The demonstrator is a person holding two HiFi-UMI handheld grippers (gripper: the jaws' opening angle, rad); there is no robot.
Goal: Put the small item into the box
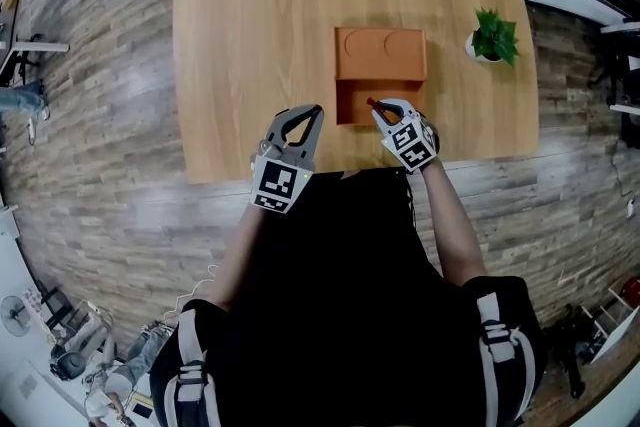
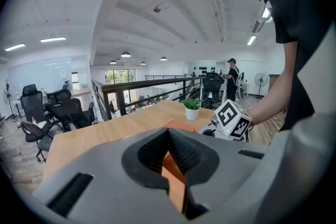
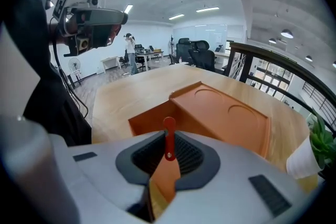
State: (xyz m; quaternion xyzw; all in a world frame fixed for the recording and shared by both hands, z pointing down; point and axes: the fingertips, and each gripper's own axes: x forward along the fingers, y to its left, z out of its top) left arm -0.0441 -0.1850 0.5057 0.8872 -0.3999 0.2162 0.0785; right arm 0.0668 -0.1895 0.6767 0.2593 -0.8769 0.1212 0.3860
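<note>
An orange box point(image 1: 352, 101) lies open on the wooden table point(image 1: 250, 45), its lid point(image 1: 380, 53) folded back on the far side. My right gripper point(image 1: 380, 109) is shut on a small, thin red item point(image 1: 371, 102) and hovers at the near edge of the open compartment. In the right gripper view the red item point(image 3: 169, 137) stands upright between the jaws, with the box point(image 3: 152, 119) just beyond it. My left gripper point(image 1: 315, 112) is shut on nothing and hangs left of the box near the table's front edge. Its own view shows the closed jaws point(image 2: 168, 132) with orange behind them.
A small potted plant point(image 1: 493, 37) in a white pot stands at the table's right side, right of the lid. Office chairs point(image 2: 50, 113) and a railing lie beyond the table. A person point(image 2: 231, 77) stands far off in the room.
</note>
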